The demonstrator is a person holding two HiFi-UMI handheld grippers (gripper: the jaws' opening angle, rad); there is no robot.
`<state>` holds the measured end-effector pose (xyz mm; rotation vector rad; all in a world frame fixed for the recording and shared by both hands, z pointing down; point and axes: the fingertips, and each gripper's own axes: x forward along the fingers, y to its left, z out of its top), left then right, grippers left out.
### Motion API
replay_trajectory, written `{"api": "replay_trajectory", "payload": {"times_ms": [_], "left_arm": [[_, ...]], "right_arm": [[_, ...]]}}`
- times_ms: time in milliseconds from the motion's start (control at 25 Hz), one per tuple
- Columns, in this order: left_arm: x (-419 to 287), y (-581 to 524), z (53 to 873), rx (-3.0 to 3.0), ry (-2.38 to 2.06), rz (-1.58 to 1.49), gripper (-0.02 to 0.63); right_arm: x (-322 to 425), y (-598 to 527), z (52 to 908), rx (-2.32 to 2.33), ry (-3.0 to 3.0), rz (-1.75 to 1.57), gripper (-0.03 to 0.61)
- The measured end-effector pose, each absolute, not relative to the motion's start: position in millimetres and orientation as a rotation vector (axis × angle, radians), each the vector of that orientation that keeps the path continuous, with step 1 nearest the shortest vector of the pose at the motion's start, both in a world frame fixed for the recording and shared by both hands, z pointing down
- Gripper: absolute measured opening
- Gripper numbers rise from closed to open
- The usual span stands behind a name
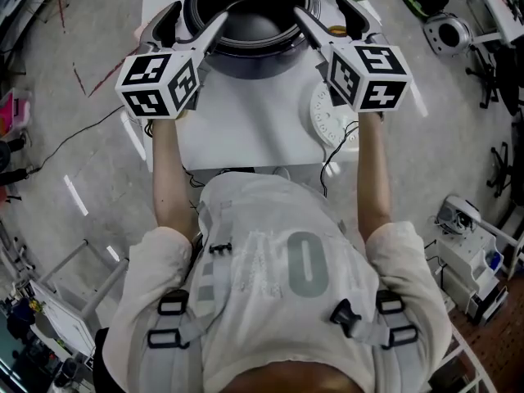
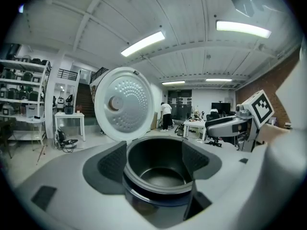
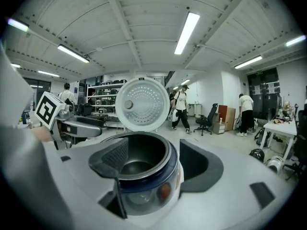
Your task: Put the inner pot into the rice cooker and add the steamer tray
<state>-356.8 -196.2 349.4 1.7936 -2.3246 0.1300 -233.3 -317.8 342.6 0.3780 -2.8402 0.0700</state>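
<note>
A person seen from above holds two grippers out over a white bench (image 1: 246, 129). At the middle of the bench's far edge stands the dark rice cooker (image 1: 246, 65). Its white lid (image 2: 124, 104) is tipped up behind it, which leaves the mouth free for loading. The black inner pot (image 1: 246, 23) appears to sit down inside the cooker, with its metal rim showing just above the glossy body.

The left gripper (image 1: 201, 13) is at the cooker's left side and the right gripper (image 1: 319, 6) at its right, both angled inward toward the rim. Each has its jaws wide apart and holds nothing. In both gripper views the cooker and pot lie beyond the pads rather than clamped between them. Whether an inner finger touches the rim cannot be told.

A white perforated disc, probably the steamer tray (image 1: 327, 119), lies flat by the bench's right edge, close to the right gripper. That gripper seems likely to take it.
</note>
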Motion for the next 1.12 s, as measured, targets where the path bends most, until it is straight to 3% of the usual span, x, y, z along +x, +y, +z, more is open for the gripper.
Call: {"api": "replay_trajectory", "payload": {"times_ms": [360, 720, 1120], "left_arm": [[-245, -202, 294, 2.009, -2.319, 0.074, 0.344], [-102, -252, 339, 2.278, -2.019, 0.262, 0.344], [-44, -276, 440, 2.293, -1.811, 0.702, 0.344]], "right_arm": [[-129, -314, 313, 0.580, -2.902, -0.050, 0.330], [-16, -320, 351, 0.776, -2.833, 0.054, 0.334], [56, -321, 437, 0.946, -2.637, 0.223, 0.336]]}}
